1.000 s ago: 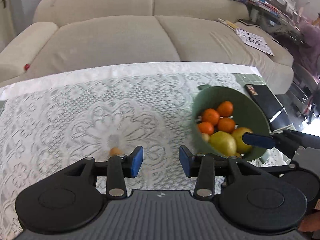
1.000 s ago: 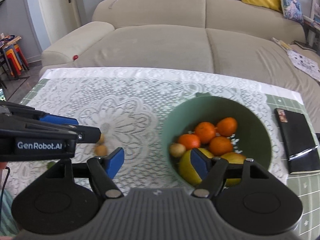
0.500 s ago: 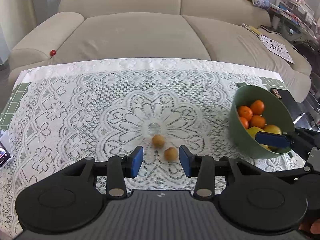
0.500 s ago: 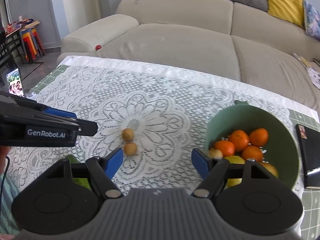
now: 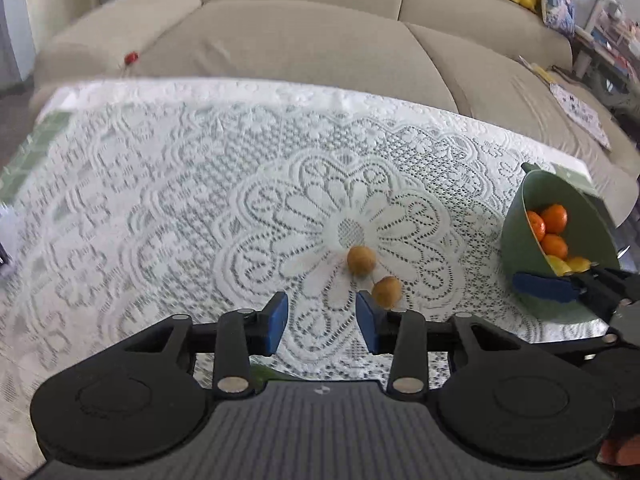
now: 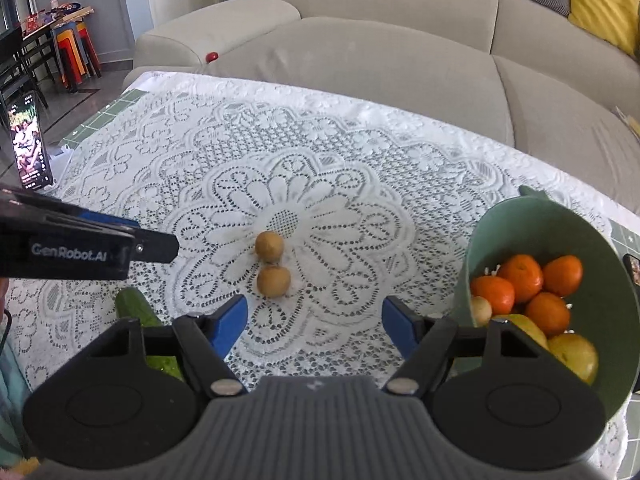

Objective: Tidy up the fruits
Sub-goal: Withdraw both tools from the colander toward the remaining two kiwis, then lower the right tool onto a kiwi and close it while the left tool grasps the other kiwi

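Observation:
Two small brown round fruits lie touching on the lace tablecloth: the far fruit [image 5: 361,260] [image 6: 269,246] and the near fruit [image 5: 386,291] [image 6: 273,280]. A green bowl [image 5: 516,216] [image 6: 480,236] at the right holds several oranges [image 6: 520,278] and yellow fruits [image 6: 574,354]. My left gripper [image 5: 321,317] is open and empty, just short of the near fruit and a little left of it. My right gripper [image 6: 314,326] is open and empty, behind the two fruits and left of the bowl. A green fruit [image 6: 134,306] lies partly hidden under my right gripper's left side.
A beige sofa [image 5: 304,36] stands behind the table. A phone [image 6: 30,148] stands propped at the table's left edge. A dark notebook [image 6: 632,268] lies right of the bowl. A small red thing [image 6: 211,56] sits on the sofa.
Both grippers have swung left, away from the bowl, towards the table's middle. The two brown fruits came into full view and the bowl slid to the right edge of both views.

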The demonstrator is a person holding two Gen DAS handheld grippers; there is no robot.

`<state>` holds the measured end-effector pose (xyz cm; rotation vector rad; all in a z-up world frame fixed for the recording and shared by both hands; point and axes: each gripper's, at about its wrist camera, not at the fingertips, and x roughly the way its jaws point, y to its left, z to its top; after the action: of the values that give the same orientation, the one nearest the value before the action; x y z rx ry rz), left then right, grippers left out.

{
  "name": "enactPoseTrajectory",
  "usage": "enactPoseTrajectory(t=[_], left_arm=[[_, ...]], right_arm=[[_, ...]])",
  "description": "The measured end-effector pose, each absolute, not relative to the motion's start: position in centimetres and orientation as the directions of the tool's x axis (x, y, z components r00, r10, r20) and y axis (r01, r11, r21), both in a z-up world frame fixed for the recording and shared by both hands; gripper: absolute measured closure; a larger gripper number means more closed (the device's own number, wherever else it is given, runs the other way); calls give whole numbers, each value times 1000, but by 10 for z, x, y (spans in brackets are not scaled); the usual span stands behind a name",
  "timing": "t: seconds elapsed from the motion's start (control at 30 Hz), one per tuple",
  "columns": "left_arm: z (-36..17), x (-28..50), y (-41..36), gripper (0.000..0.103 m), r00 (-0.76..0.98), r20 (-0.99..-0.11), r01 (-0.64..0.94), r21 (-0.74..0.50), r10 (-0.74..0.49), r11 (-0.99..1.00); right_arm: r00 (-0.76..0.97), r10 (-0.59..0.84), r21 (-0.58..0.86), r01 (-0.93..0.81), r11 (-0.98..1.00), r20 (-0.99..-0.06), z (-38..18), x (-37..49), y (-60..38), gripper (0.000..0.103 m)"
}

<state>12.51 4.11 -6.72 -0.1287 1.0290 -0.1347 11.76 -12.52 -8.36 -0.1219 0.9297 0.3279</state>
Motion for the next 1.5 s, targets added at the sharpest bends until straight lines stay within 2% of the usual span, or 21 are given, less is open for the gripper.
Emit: enactPoseTrajectory(t=[0.07, 0.13, 0.33, 0.57, 0.73, 0.8, 0.87, 1.0, 1.17, 1.5], left_arm=[[-73, 128, 46, 62, 479, -855, 25, -212, -198, 977], [-77, 129, 49, 62, 467, -861, 3, -225, -201, 974], [-89, 138, 54, 63, 438, -875, -18, -237, -206, 971], [-95, 143, 57, 63, 494, -857, -49, -196, -147, 979], [-102, 146, 64, 59, 507, -846, -61, -224, -163, 973], [-104, 147, 65, 59, 502, -851, -67, -215, -153, 974], [-105, 148, 66, 59, 496, -856, -68, -210, -150, 975], [-110, 149, 68, 59, 485, -864, -78, -195, -133, 978], [-114, 150, 70, 60, 470, -873, -95, -195, -129, 976], [-116, 153, 57, 62, 449, -877, -26, -206, -172, 978]], right_arm=[[527, 240, 55, -343, 938, -815, -90, 123, -123, 49], [496, 259, 78, -356, 931, -829, -96, 128, -120, 60], [486, 267, 70, -385, 920, -832, -107, 139, -106, 62], [482, 279, 80, -394, 916, -830, -115, 153, -97, 62], [472, 275, 87, -382, 920, -837, -122, 160, -94, 62], [470, 270, 86, -376, 923, -840, -125, 162, -94, 64], [462, 273, 94, -374, 923, -844, -127, 163, -94, 71], [458, 287, 109, -375, 920, -841, -130, 165, -92, 72], [441, 309, 130, -390, 912, -843, -133, 165, -88, 81], [466, 286, 109, -372, 922, -837, -129, 163, -97, 81]])
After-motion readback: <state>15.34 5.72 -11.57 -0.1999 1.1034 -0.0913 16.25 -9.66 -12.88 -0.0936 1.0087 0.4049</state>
